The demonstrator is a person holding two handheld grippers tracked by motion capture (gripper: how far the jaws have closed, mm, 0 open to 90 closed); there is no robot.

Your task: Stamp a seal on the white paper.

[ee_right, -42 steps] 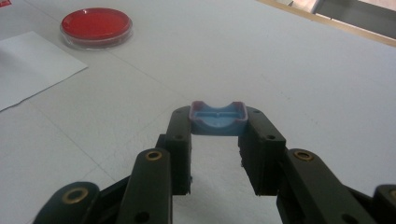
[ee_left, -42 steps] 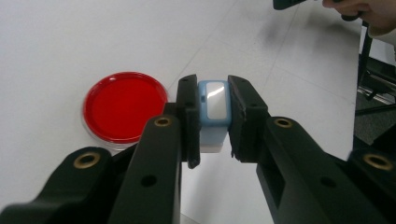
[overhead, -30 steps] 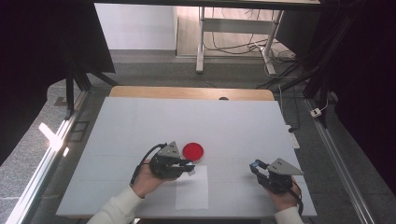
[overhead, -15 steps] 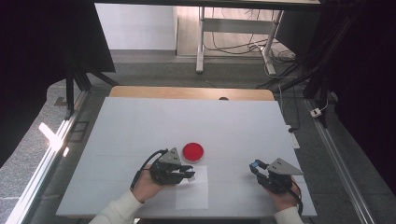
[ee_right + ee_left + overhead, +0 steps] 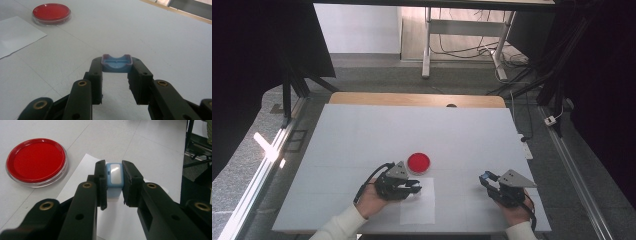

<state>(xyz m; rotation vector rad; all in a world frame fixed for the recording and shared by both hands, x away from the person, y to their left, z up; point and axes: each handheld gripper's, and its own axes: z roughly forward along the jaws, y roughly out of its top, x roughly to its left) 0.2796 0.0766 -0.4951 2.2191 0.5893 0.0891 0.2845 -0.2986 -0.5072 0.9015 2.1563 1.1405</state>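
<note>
The left gripper [image 5: 114, 186] clamps a blue stamp [image 5: 114, 176] over the white paper [image 5: 418, 210], with the red ink pad [image 5: 418, 162] at eleven o'clock, while the right gripper [image 5: 116, 75] holds its blue cap [image 5: 116, 63]; pressing down seems next.

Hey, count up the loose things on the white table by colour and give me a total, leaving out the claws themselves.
Red: 1, the round red dish
White: 1, the sheet of paper
Blue: 2, the blue block with the pale face held in the left claw, and the blue cap held in the right claw
Total: 4
</note>
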